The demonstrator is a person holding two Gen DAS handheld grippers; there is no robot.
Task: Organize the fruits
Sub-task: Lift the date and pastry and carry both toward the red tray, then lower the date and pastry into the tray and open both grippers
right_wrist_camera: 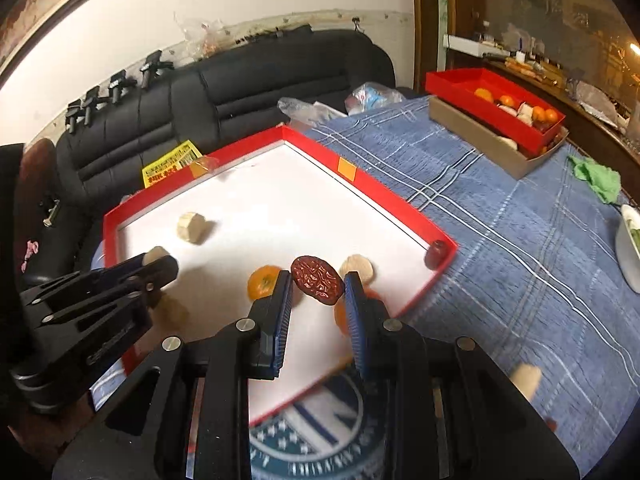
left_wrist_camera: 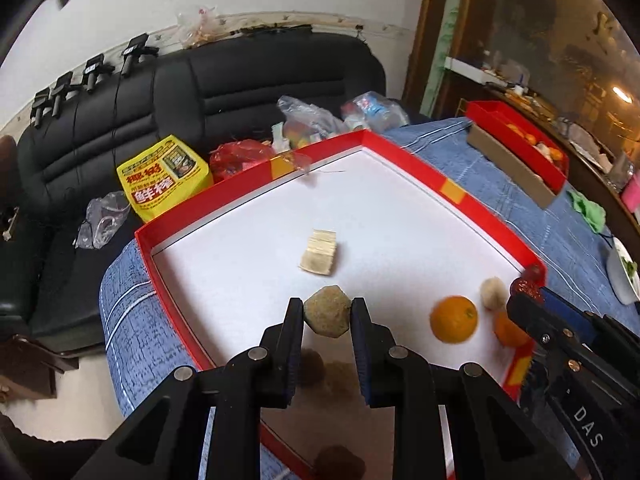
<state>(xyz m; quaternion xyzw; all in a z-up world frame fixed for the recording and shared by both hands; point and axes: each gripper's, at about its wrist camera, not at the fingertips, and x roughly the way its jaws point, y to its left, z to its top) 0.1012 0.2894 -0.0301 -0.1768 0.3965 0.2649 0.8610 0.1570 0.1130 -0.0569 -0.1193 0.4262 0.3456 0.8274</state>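
- Red-rimmed, white-floored, the tray (left_wrist_camera: 248,184) fills your left wrist view; your left gripper (left_wrist_camera: 326,318) has its jaws clenched on a rough brown fruit (left_wrist_camera: 327,316), held just above the tray's near side.
- Loose in that tray lie a pale cut chunk (left_wrist_camera: 319,252) near the middle, and an orange (left_wrist_camera: 454,319) and a pale round fruit (left_wrist_camera: 494,292) towards the right corner.
- Lower the brown fruit to the tray floor before you let go, clear of the chunk, so it does not roll.
- Your left gripper points forward and slightly down over the tray, roughly level.
- Blue checked cloth covers the worktop (right_wrist_camera: 500,216) in the right wrist view; your right gripper (right_wrist_camera: 316,284) grips a wrinkled dark red date (right_wrist_camera: 317,279) between its blue pads, above the tray's near right part.
- A second date (right_wrist_camera: 437,252) sits in the tray's right corner; I judge that the sensible spot for this one, like beside like.
- Carry it over the orange and the pale fruit without brushing them.
- The other gripper shows at the left edge, well apart from yours, so the path is free.
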